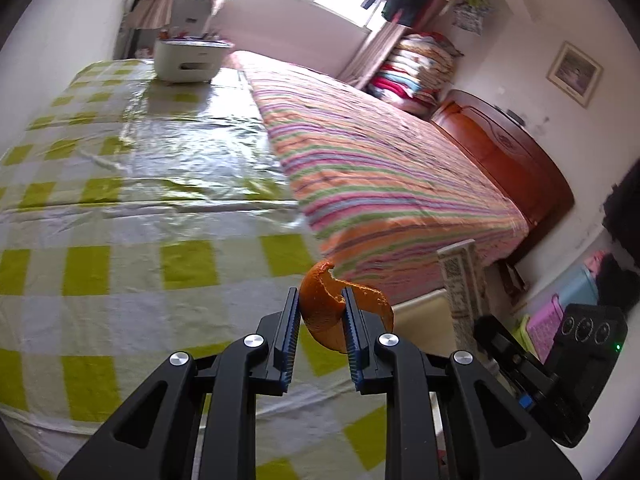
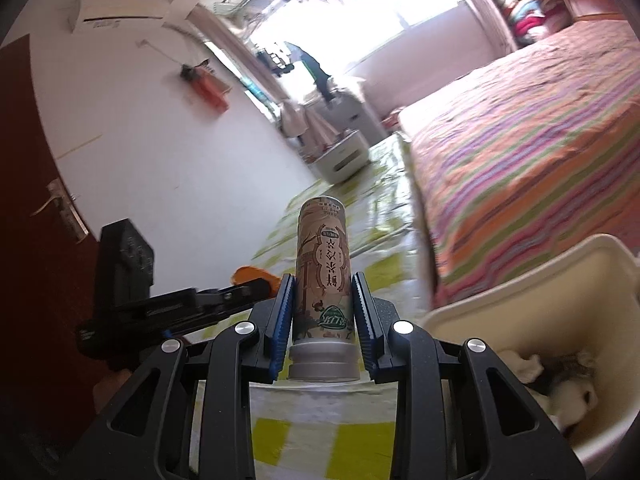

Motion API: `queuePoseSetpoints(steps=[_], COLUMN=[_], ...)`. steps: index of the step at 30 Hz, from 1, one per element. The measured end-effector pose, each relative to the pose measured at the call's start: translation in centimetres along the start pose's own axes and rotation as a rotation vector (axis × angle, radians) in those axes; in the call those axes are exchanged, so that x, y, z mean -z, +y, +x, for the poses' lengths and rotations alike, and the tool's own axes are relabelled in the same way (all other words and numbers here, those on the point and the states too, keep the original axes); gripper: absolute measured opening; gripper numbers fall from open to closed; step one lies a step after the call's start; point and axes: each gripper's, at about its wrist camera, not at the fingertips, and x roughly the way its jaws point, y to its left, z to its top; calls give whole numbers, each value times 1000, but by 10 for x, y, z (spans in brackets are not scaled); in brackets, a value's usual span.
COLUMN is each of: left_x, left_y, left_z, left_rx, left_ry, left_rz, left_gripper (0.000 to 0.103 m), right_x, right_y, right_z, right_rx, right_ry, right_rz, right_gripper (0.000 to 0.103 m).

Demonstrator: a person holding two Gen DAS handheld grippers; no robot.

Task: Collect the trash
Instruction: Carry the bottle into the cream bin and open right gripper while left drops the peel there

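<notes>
My left gripper is shut on a curled piece of orange peel, held above the green-and-white checked tablecloth near the table's right edge. My right gripper is shut on a slim drink can, brown and cream with printed characters, which points forward between the blue pads. In the right wrist view the left gripper with the orange peel shows at the left. A cream waste bin stands at the lower right, with crumpled white tissue inside.
A striped bed runs along the table's right side, with a wooden headboard. A white appliance stands at the table's far end. A dark red door is at the left. A black speaker sits on the floor.
</notes>
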Motion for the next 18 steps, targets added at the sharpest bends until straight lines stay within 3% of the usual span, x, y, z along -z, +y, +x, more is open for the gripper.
queuePoseSetpoints(steps=[15, 18], left_x=[22, 27], left_y=[-47, -55], left_z=[21, 24], left_rx=[37, 48], left_ry=[68, 81], left_rz=[97, 117], left_gripper=[21, 21], right_x=[12, 15], right_y=[-37, -34], right_z=[-44, -46], right_rx=[363, 382], right_ry=[-149, -168], right_rz=[7, -2], right_gripper=[31, 32])
